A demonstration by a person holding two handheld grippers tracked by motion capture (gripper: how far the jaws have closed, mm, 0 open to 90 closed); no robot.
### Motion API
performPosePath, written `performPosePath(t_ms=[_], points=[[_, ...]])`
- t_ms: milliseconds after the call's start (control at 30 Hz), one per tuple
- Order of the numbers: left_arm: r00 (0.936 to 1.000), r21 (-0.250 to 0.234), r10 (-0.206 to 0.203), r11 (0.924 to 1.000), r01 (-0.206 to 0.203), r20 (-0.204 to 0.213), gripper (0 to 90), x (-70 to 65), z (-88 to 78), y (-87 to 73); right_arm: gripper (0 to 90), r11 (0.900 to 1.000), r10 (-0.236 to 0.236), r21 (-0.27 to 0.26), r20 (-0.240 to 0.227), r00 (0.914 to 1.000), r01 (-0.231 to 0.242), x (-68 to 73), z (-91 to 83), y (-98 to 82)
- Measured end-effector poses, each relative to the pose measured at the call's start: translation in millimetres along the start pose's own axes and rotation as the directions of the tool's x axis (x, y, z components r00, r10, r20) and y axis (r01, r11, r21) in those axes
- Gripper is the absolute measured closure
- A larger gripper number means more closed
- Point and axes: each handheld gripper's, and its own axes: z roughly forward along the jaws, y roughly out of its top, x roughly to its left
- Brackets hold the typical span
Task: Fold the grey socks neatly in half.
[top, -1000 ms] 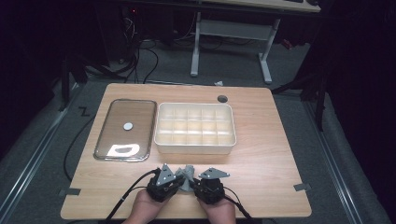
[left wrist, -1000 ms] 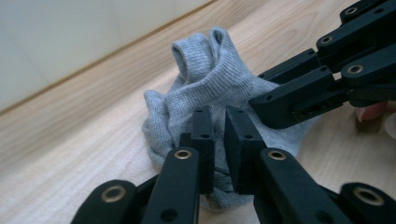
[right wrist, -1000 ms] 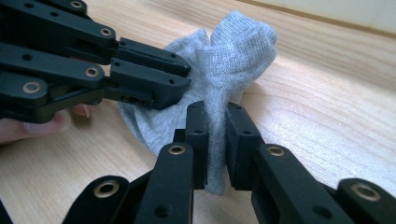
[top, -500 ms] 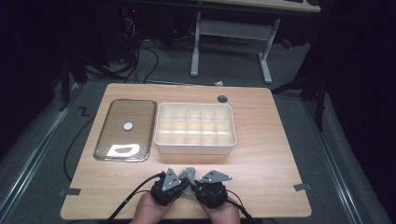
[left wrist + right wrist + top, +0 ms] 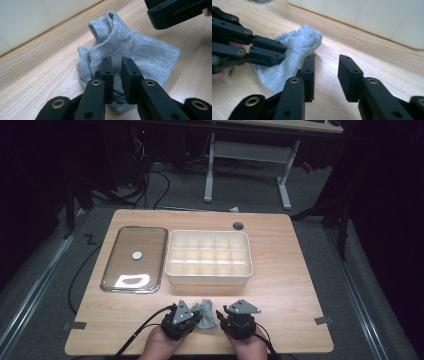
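Lying crumpled on the wooden desk [image 5: 295, 285], right at the near edge, between the two grippers: a grey sock [image 5: 130, 50]. Seen from the left gripper [image 5: 117, 75], pinched at its near hem between that gripper's fingers [image 5: 107, 72], drawn almost together on the knit with a narrow gap left. Bunched into an upright fold just ahead of those fingers, cuff rolled over at the top. Spread flat to their right, toward the other gripper's black body at the upper corner.

From the right gripper [image 5: 325, 75], fingers [image 5: 348, 75] held apart, bare desk showing between them, nothing gripped. Grey sock just left of its left finger, close beside it; touching or not, hard to say. Left gripper's fingers reaching in from the left edge onto the cloth.

Beyond both sets of fingers, well apart: a white divided tray [image 5: 209, 278], compartments looking empty. Left of that, a shallow metal pan [image 5: 111, 270] with a small white disc [image 5: 137, 254] at its middle. Hands [image 5: 160, 347] wrapped round each gripper at the bottom of the high view, cables trailing off the desk edge.
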Motion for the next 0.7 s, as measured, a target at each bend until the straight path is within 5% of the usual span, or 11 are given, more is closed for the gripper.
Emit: performPosePath(t_ms=[167,367,700], points=[[1.0000,0.000,0.001,1.0000,-0.001,0.000,80.2,-0.3,-0.3,-0.2,77.7,0.999,-0.023,0.032,0.021,0.9995,0.022,7.6,7.2,-2.1],[1.0000,0.000,0.001,1.0000,-0.001,0.001,80.5,-0.2,-0.2,-0.1,87.1,0.997,-0.040,0.069,-0.013,0.9991,0.041,11.0,11.8,-5.6],[1.0000,0.001,-0.002,1.0000,0.002,0.005,80.5,0.4,-0.3,0.0,89.2,0.997,-0.029,0.067,-0.071,0.9971,0.033,16.7,17.5,-8.5]])
